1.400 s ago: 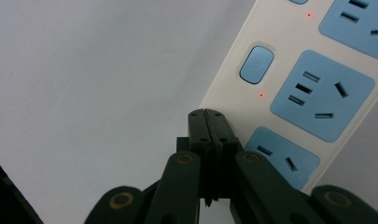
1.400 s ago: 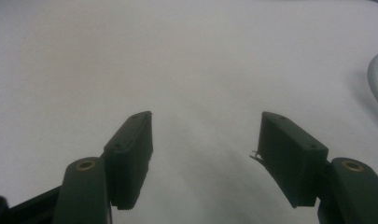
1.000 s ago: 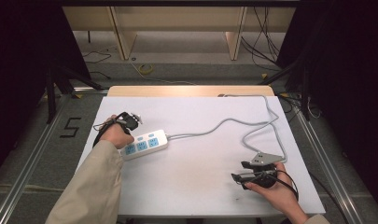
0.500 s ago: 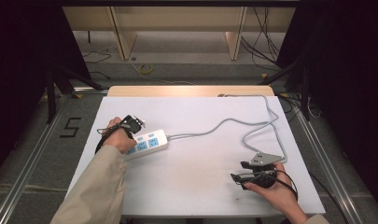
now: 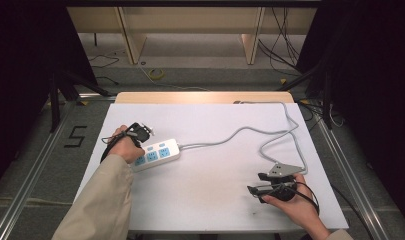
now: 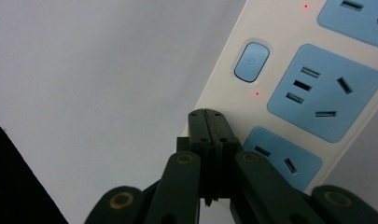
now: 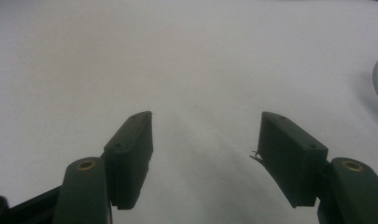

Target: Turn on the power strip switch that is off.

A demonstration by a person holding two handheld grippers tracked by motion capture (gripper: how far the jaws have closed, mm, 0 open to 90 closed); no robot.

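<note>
Power strip (image 5: 155, 154) lies on the table's (image 5: 205, 200) left part, cord (image 5: 250, 130) trailing right. Left gripper (image 6: 206, 114), jaws pressed together, tips at its edge beside the switch (image 6: 252, 61). Right gripper (image 7: 205, 140) rests apart, jaws spread, holding nothing.

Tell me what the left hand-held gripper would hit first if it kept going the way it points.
Probably the power strip: the shut left hand-held gripper aims at its edge, near the blue button; depth is unclear.

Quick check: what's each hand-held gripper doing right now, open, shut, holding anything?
Left hand-held gripper: shut, empty, tips at the power strip.
Right hand-held gripper: open, empty, above the table.
</note>
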